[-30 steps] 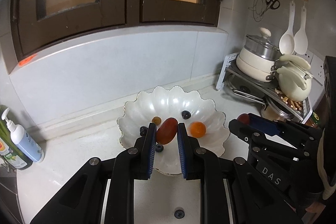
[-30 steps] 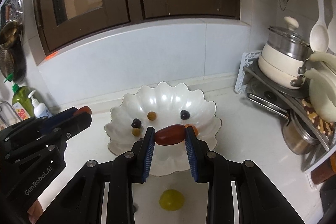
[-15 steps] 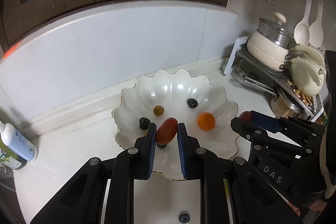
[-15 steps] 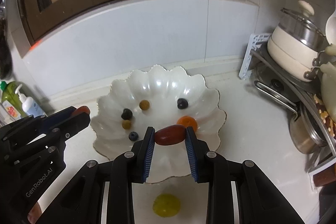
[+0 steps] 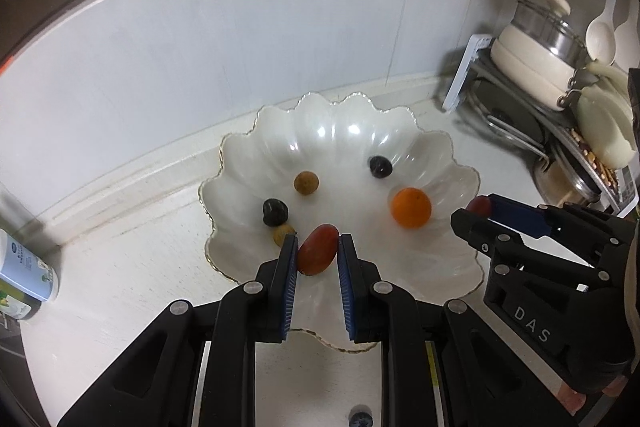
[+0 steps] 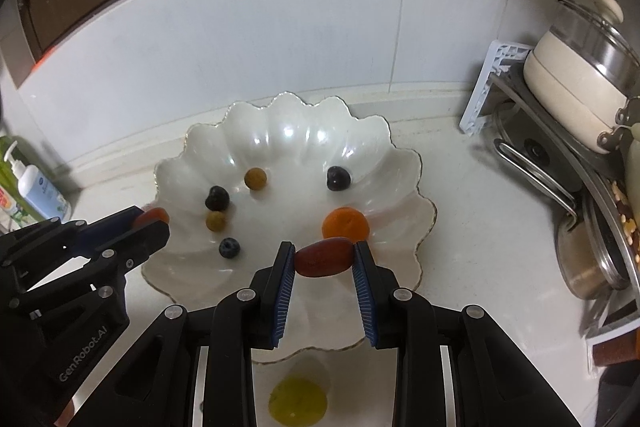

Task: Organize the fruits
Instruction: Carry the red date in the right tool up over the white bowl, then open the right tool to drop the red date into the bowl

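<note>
Both grippers loaded, each over the near part of the white scalloped glossy bowl point(image 5: 440, 163), which looks like the drop target. Left gripper point(image 5: 318, 253) is clamped on an oval dark-red cherry tomato point(image 5: 317, 255), gripped across its narrow width, long axis roughly along the fingers. Right gripper point(image 6: 324, 259) is closed on a second oval red tomato point(image 6: 324, 259), this one held end to end, lying crosswise between the blue pads. Judging by the steep downward pitch and position inside the rim, both are lined up for release into the bowl, not yet let go. Bowl contents: round orange fruit point(image 5: 411, 207) on the right, two dark round berries point(image 5: 380, 167), two small tan-brown round fruits point(image 5: 306, 182), one blueberry point(image 6: 229, 248) near-left. Still outside on the pale countertop point(image 6: 460, 195): a yellow-green round fruit point(image 6: 298, 401) and a stray blueberry point(image 5: 361, 419), both near the cameras. Pump bottle point(image 6: 38, 193) far left, pot rack point(image 5: 532, 75) right, neither involved.
</note>
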A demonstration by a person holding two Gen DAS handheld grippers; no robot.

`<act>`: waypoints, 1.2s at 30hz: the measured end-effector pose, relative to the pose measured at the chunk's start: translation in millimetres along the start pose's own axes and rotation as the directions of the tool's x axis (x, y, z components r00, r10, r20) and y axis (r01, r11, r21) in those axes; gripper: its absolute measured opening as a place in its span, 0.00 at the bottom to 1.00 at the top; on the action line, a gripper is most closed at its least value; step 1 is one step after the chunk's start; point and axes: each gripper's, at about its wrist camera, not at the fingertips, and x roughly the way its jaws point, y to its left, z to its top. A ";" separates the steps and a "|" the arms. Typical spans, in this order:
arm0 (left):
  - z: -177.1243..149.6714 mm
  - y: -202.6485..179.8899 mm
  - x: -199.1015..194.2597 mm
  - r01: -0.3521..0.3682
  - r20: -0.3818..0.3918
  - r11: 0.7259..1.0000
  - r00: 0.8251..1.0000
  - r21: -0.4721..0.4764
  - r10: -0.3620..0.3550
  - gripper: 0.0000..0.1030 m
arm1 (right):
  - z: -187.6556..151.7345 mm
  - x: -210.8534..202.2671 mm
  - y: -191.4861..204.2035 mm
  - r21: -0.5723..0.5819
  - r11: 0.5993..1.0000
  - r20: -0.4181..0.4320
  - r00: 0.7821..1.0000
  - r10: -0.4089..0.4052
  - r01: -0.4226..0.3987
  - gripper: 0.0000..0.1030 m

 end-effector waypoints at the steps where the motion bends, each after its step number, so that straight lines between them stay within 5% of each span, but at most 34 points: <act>1: -0.1 -0.2 4.1 0.000 -0.011 1.000 1.000 0.002 0.000 0.20 | 0.2 2.9 -0.1 -0.001 1.000 -0.008 1.000 0.001 -0.001 0.30; 26: -2.2 -3.7 60.1 -0.039 -0.176 0.999 0.983 0.017 0.042 0.21 | -1.0 58.4 -7.2 -0.027 1.000 -0.173 0.985 -0.008 0.004 0.30; 36: -1.3 -0.9 55.5 -0.072 -0.169 0.997 0.983 0.023 0.075 0.41 | -0.1 57.6 -8.7 -0.028 0.999 -0.169 0.985 -0.041 0.037 0.43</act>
